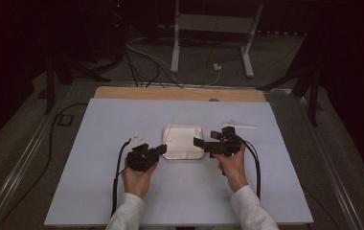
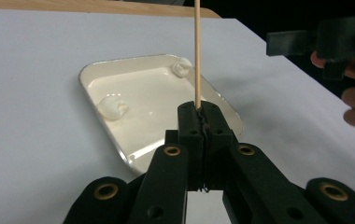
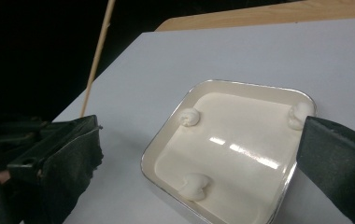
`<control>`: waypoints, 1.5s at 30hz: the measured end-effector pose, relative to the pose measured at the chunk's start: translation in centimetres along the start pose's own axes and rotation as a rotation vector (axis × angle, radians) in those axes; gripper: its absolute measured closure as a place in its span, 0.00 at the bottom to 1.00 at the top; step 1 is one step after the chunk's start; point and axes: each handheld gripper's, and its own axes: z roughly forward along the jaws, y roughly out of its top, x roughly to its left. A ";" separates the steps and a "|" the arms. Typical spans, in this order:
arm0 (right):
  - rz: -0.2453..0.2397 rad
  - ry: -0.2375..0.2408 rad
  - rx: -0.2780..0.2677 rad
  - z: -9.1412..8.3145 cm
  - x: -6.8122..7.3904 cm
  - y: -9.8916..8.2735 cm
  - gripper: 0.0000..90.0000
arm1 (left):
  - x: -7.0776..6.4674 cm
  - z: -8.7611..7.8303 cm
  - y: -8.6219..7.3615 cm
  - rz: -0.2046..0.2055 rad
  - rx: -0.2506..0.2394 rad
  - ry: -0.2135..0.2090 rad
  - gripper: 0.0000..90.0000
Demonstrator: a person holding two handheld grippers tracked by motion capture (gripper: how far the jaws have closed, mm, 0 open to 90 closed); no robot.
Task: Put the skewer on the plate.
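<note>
The left gripper (image 2: 202, 114) is clenched on a thin wooden skewer (image 2: 197, 51), held upright just beside the white tray (image 1: 168, 143) on the surface (image 1: 98, 191). The right gripper (image 1: 203, 143) stands released at the tray's other side, apparently not touching it.

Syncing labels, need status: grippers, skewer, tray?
Left gripper shut on wooden skewer, upright. Right gripper open, jaws straddling white tray. Nothing in the way.

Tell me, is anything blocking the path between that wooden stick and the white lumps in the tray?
Nothing visible does. The left gripper holds the wooden skewer upright at the near edge of the tray, and bare tray floor lies between it and the white lumps. The open right gripper waits beside the tray.
</note>
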 end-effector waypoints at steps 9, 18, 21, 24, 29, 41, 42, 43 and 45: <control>-0.021 -0.020 -0.015 -0.6 0.1 -0.5 0.00 | -0.3 2.0 0.8 -0.007 0.017 0.020 1.00; -0.010 -0.039 -0.029 -1.6 -0.6 -1.2 0.00 | -0.3 4.2 1.0 -0.006 0.059 0.072 1.00; -0.013 -0.041 -0.037 -2.1 -0.7 -1.3 0.00 | -0.1 4.7 1.0 -0.014 0.066 0.085 1.00; -0.014 -0.040 -0.042 -2.6 -0.8 -1.5 0.00 | 0.1 5.4 0.9 -0.025 0.082 0.102 1.00; -0.006 -0.047 -0.052 -3.5 -1.2 -1.8 0.00 | 0.1 6.5 0.4 -0.027 0.125 0.116 0.99; -0.007 -0.046 -0.080 -5.2 -1.4 -2.1 0.00 | 0.3 8.2 -0.5 -0.035 0.213 0.170 0.99; -0.009 -0.047 -0.083 -5.2 -1.5 -2.2 0.00 | 0.3 8.3 -0.5 -0.037 0.216 0.174 0.99; -0.006 -0.048 -0.082 -5.3 -1.5 -2.2 0.00 | 0.3 8.4 -0.6 -0.039 0.222 0.170 0.99; -0.004 -0.048 -0.085 -5.4 -1.6 -2.3 0.00 | 0.3 8.5 -0.6 -0.040 0.233 0.197 0.99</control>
